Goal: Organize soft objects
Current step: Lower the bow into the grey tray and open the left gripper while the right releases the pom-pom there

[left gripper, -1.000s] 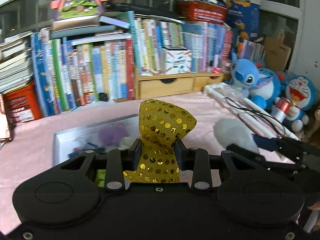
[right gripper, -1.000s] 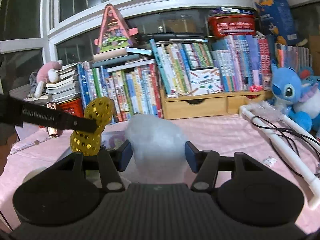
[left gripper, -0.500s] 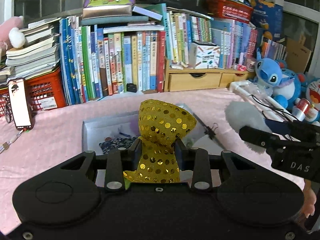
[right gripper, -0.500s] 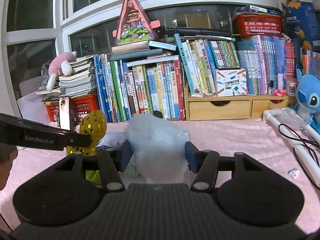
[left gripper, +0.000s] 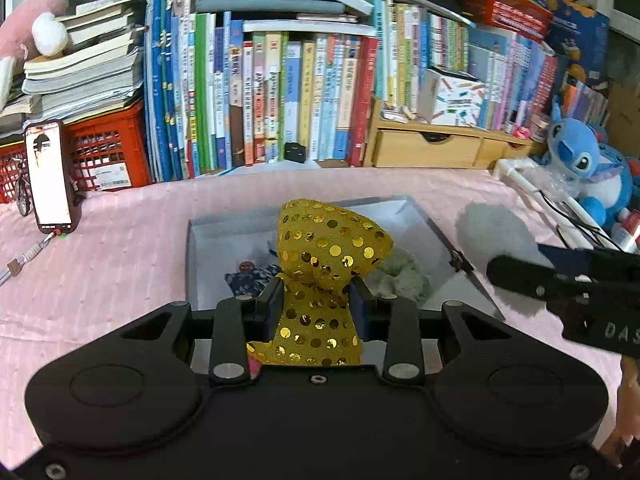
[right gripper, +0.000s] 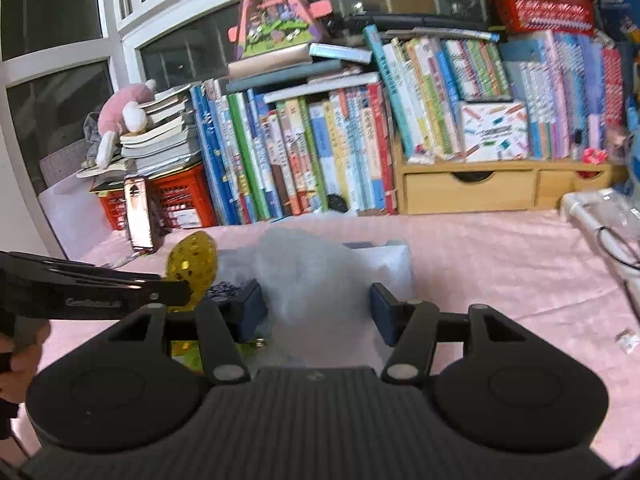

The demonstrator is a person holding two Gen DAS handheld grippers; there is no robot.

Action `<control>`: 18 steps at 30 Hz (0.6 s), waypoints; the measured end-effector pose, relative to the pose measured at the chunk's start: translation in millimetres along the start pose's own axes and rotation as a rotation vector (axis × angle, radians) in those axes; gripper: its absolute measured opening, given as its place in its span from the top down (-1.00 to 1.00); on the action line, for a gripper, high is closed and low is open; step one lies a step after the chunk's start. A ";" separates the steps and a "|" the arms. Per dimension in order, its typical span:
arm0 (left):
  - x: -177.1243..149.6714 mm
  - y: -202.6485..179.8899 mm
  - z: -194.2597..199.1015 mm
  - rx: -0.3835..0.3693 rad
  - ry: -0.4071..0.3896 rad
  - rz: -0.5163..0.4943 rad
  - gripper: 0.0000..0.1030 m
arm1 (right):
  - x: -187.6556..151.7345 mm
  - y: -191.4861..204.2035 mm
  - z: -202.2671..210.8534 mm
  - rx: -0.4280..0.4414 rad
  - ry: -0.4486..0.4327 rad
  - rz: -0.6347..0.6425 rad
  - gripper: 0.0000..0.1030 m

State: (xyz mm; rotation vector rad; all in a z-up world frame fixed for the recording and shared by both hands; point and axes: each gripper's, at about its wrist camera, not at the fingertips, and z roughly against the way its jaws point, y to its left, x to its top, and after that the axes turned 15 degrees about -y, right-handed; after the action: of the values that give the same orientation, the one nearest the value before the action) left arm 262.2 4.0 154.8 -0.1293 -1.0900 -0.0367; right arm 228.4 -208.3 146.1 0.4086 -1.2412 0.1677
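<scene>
My left gripper (left gripper: 316, 304) is shut on a gold sequin bow (left gripper: 326, 252) and holds it over the shallow grey box (left gripper: 432, 228) on the pink tablecloth. The box holds a dark blue patterned cloth (left gripper: 250, 274) and a pale green fluffy item (left gripper: 404, 276). My right gripper (right gripper: 318, 308) is shut on a grey fluffy ball (right gripper: 316, 280) at the box's right side; that ball also shows in the left wrist view (left gripper: 496, 228). The bow shows in the right wrist view (right gripper: 194, 266), held by the left gripper.
A row of books (left gripper: 280, 88), a red crate (left gripper: 104, 152), a wooden drawer unit (left gripper: 432, 146) and a standing phone (left gripper: 50, 176) line the back. Blue plush toys (left gripper: 588, 172) and a white tube with cables (left gripper: 536, 192) sit at the right.
Both grippers have swung left and lowered toward the grey box, each still holding its item. The box now lies directly under the bow.
</scene>
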 end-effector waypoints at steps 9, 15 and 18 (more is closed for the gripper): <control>11.8 20.7 -37.4 0.058 0.042 0.023 0.36 | 10.8 11.6 -48.3 0.030 0.112 -0.031 -0.18; 9.2 25.9 -56.9 0.079 0.069 0.027 0.35 | 10.7 13.5 -85.6 0.020 0.214 -0.072 -0.19; 7.8 28.7 -65.2 0.082 0.090 0.028 0.35 | 8.3 14.4 -99.5 0.010 0.247 -0.082 -0.19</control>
State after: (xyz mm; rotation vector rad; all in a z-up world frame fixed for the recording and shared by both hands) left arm 325.9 24.7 129.5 -0.0683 -0.9986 0.0270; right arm 313.9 -157.2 130.7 0.4327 -0.9794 0.1496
